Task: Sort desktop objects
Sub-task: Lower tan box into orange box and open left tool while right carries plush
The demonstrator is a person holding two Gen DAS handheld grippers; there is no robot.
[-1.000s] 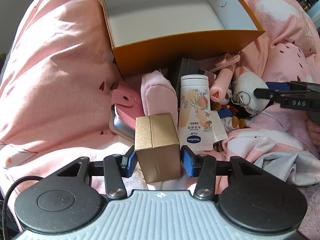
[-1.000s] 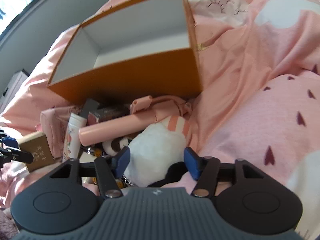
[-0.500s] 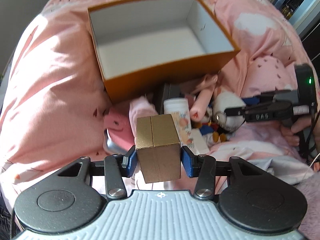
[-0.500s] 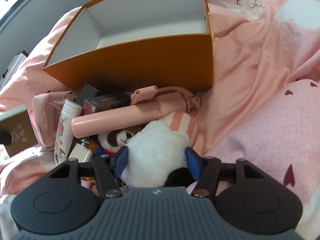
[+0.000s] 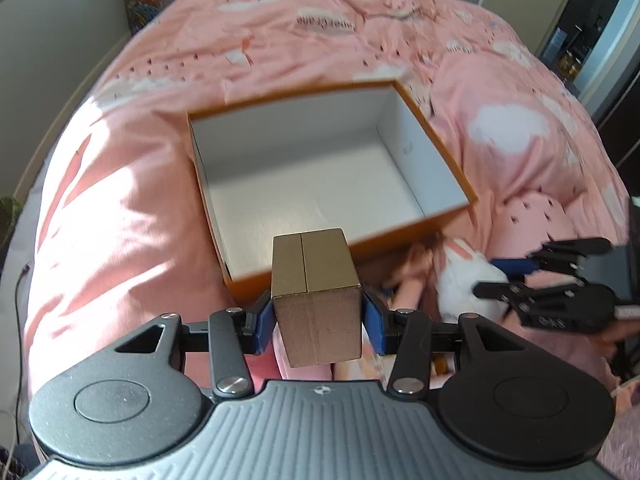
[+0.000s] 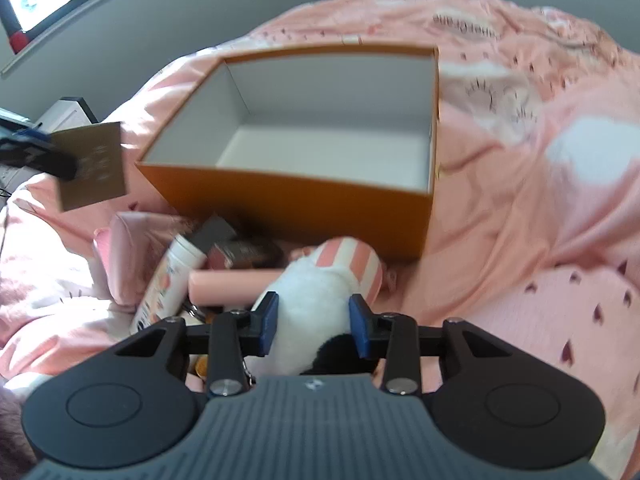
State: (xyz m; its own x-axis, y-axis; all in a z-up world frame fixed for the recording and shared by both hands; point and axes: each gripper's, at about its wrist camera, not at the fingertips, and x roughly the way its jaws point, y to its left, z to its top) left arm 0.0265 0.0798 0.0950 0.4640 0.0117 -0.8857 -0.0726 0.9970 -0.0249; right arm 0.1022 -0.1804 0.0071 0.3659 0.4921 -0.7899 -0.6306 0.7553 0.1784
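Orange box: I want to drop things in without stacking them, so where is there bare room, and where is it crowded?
The orange box is bare inside, its white floor free wall to wall. The pink quilt to its left and beyond its far wall is clear too. It is crowded along the box's near wall: lotion bottle, pink tube and plush toy lie packed together.

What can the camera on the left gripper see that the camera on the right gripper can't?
Only the left view shows the gold box from close up, clamped in the left gripper, and the doorway at the far right. Only the right view shows the lotion bottle, the pink tube and a dark carton piled before the box. Both show the empty orange box on the pink bedding and the white plush toy, on which the right gripper has just been closing.
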